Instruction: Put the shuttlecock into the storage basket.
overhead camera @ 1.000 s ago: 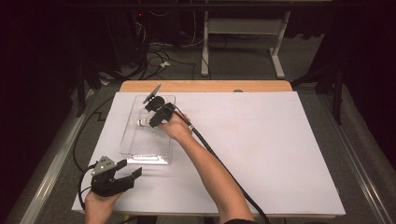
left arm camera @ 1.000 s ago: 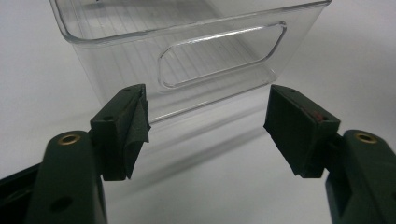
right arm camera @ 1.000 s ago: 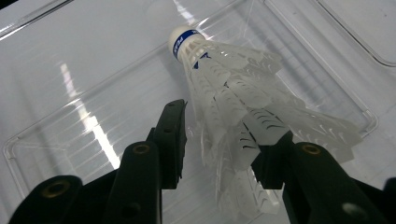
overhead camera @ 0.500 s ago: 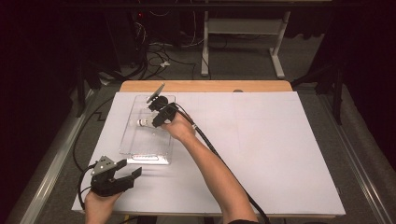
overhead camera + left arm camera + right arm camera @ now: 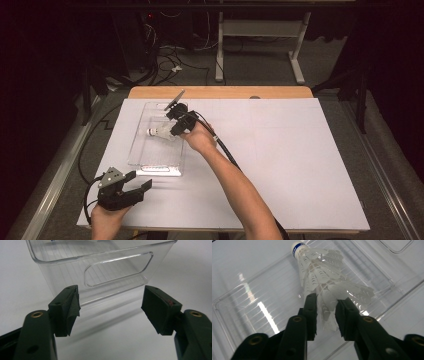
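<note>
White paper covers the table (image 5: 280,165); from above, the right gripper (image 5: 172,131) reaches into the clear bin (image 5: 150,162) at the shuttlecock (image 5: 159,132). Left gripper (image 5: 110,307): jaws spread, nothing between, facing the bin's handle. Right gripper view: jaws, just closing, pinch the shuttlecock's feather skirt.

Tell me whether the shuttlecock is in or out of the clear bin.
In. The shuttlecock lies inside the clear bin, feather skirt between the right tool.
</note>
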### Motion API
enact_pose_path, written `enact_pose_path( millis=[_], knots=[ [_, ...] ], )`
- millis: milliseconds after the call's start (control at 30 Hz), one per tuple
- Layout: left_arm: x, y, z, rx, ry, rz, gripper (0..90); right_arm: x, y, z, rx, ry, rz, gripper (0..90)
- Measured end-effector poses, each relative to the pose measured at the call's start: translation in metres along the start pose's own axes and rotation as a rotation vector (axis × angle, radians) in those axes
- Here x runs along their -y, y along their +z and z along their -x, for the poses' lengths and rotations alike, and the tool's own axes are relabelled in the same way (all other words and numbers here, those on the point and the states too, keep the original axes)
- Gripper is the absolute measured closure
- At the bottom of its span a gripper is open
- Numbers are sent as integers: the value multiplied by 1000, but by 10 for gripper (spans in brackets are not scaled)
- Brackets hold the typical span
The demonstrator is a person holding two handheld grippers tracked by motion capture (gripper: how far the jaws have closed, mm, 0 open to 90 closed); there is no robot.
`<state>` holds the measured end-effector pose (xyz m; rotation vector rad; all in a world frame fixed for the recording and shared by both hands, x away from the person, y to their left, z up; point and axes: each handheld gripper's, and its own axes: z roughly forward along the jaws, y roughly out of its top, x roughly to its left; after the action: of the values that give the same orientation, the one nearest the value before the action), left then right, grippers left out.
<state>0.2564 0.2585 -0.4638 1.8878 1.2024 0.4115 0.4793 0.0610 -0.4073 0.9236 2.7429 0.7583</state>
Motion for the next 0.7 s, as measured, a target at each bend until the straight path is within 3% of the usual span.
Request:
enact_pose_path(
  millis=[167, 233, 333, 500, 700],
  knots=[
    [0, 1, 0, 1, 0, -4, 315, 1, 2, 0, -10, 0, -7, 860],
    [0, 1, 0, 1, 3, -6, 315, 1, 5, -1, -11, -14, -7, 878],
    [0, 1, -3, 1, -11, -3, 315, 0, 10, -3, -8, 6, -9, 880],
    [1, -1, -4, 5, -19, 3, 315, 0, 13, -1, 12, 9, 0, 832],
    [0, 0, -3, 6, -17, 2, 315, 0, 4, 1, 30, 20, 11, 740]
  ],
)
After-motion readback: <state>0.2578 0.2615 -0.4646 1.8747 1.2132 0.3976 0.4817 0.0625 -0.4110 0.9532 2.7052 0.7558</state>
